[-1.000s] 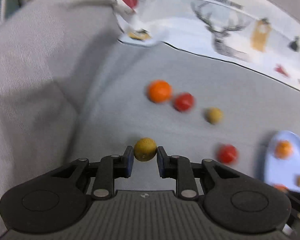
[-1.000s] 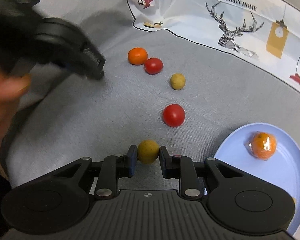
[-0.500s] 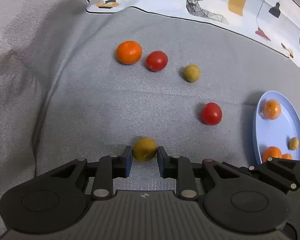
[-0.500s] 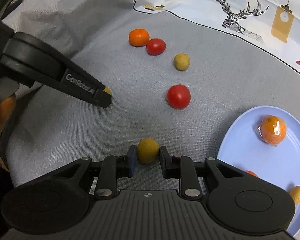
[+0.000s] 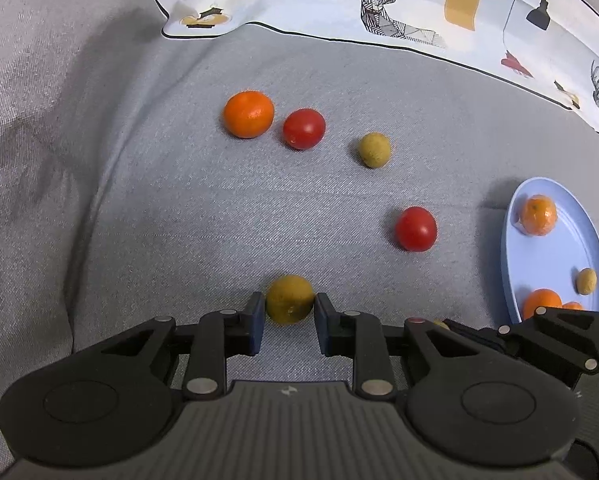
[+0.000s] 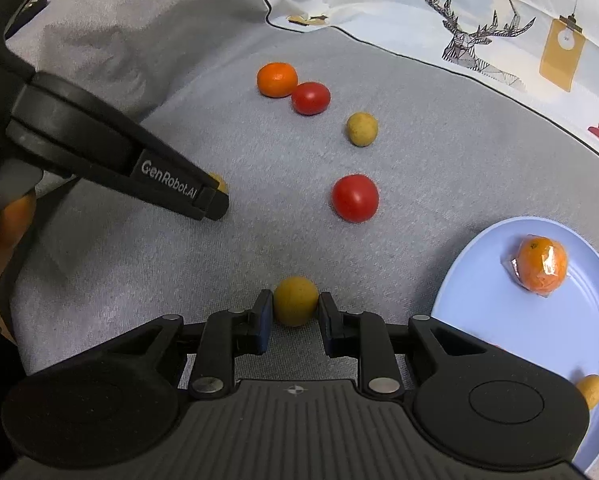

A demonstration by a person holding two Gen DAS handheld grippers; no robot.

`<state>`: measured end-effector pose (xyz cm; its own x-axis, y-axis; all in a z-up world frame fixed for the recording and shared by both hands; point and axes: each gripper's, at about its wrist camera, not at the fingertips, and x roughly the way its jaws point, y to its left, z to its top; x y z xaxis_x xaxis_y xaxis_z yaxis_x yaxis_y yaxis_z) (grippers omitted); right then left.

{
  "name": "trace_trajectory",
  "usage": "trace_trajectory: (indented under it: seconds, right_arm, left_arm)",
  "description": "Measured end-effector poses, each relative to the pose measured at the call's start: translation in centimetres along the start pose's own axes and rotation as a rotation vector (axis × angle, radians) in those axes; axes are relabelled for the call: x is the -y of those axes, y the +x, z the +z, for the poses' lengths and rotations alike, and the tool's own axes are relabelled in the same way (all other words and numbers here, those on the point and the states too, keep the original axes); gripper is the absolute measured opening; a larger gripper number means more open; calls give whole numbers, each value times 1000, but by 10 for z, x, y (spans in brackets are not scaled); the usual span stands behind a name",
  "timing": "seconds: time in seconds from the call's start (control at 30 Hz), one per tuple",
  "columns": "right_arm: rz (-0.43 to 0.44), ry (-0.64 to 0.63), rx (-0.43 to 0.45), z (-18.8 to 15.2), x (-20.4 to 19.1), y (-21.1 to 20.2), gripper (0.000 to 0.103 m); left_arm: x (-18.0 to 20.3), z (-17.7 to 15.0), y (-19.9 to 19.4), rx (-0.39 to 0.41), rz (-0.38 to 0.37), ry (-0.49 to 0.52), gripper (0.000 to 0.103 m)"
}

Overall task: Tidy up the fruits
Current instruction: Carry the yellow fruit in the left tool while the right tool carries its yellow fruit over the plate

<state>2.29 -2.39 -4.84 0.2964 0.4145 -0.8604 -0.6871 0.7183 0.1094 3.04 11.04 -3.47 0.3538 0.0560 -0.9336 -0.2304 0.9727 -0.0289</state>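
Both wrist views are evenly and fairly brightly lit, seemingly from overhead. Round fruits cast short, soft shadows on the grey woven cloth (image 5: 179, 216). Focus is sharp, without motion blur. Fisheye distortion bends the white printed fabric's (image 6: 479, 12) border, and corners darken.

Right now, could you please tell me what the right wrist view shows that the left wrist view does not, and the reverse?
Only the right wrist view shows the left gripper from outside, its "GenRobot.AI" lettering, the person's hand and the "FASHION HOME" print.

Only the left wrist view shows an unwrapped orange mandarin at the near rim of the pale blue oval plate.

Both show the loose round orange mandarin, two red tomatoes, a plastic-wrapped mandarin on the plate, and a yellow-brown fruit between each camera's own fingers.
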Motion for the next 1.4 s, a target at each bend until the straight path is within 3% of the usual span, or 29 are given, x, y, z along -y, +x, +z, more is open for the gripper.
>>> trace_trajectory:
  seconds: [0.27, 0.53, 0.67, 0.87, 0.97, 1.17, 1.4]
  right_arm:
    - [13, 19, 86, 6, 4, -20, 25]
    - [-19, 71, 226, 10, 26, -56, 25]
    - [-83, 147, 303, 5, 53, -79, 25]
    - [-247, 344, 390, -16, 109, -115, 25]
    - [-326, 423, 379, -30, 135, -123, 25]
    - [-380, 468, 299, -53, 157, -122, 25]
    - [-382, 462, 294, -53, 155, -120, 25]
  left_arm:
    - [1, 3, -8, 40, -24, -17, 29]
    - [13, 12, -33, 214, -89, -23, 29]
    - [25, 15, -45, 298, -128, -6, 29]
    - [51, 17, -56, 389, -211, 34, 29]
    - [68, 16, -57, 408, -263, 65, 29]
    - [111, 7, -53, 396, -365, 183, 29]
    - [144, -5, -36, 360, -372, 286, 29]
